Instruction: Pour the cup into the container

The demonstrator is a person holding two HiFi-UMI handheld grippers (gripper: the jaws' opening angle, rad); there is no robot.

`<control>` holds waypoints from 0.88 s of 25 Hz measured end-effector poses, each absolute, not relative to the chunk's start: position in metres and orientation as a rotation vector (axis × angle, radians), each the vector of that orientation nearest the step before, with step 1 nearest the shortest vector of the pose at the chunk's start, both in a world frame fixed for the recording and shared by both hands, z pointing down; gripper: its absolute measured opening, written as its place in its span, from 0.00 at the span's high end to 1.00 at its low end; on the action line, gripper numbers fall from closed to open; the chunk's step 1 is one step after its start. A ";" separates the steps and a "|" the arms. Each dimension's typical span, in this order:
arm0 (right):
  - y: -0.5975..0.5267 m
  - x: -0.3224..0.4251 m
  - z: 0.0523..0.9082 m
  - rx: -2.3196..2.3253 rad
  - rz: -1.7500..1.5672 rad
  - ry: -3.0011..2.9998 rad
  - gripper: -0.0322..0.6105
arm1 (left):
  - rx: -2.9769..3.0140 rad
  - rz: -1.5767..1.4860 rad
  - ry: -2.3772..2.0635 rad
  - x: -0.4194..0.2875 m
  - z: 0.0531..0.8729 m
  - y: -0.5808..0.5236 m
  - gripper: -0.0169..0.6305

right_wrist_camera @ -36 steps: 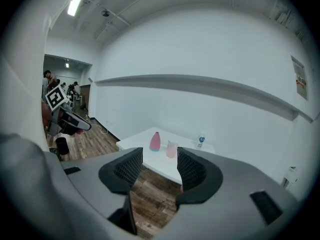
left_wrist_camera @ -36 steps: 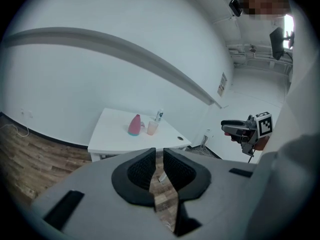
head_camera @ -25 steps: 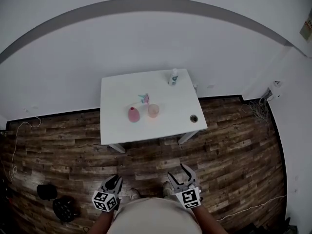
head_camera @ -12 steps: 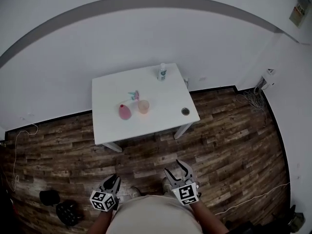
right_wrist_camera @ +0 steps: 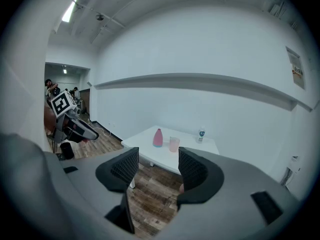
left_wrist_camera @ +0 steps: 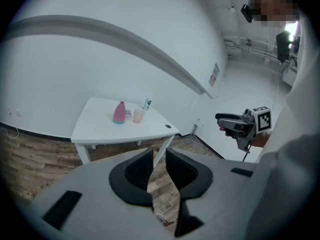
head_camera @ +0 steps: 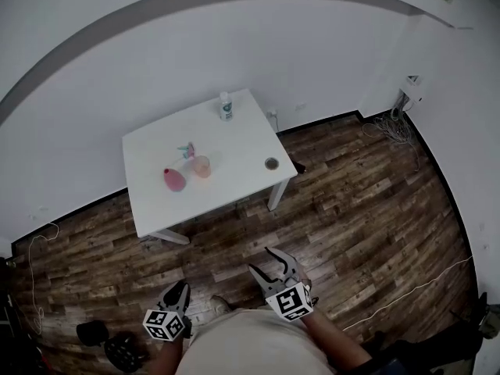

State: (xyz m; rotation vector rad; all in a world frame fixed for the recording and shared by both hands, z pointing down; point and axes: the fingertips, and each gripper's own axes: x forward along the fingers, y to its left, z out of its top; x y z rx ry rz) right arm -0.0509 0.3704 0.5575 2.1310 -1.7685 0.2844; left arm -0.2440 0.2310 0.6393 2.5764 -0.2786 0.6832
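Two grippers: left gripper (head_camera: 181,286) narrowly parted, right gripper (head_camera: 264,260) wider; both empty
Cup (head_camera: 201,166): on far table (head_camera: 234,143), beside pink container (head_camera: 174,180)

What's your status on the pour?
Left gripper and right gripper: jaws open, both empty. Cup beside pink container on white table, untouched, well ahead. Only wood floor between.
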 end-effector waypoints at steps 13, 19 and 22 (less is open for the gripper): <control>0.432 0.012 0.563 2.131 0.319 -1.700 0.80 | 2.562 0.686 -0.268 -0.181 0.644 0.286 0.86; 0.447 0.040 0.558 2.117 0.287 -1.712 0.80 | 2.555 0.622 -0.289 -0.147 0.635 0.305 0.86; 0.451 0.047 0.557 2.102 0.276 -1.729 0.80 | 2.547 0.615 -0.307 -0.140 0.636 0.313 0.86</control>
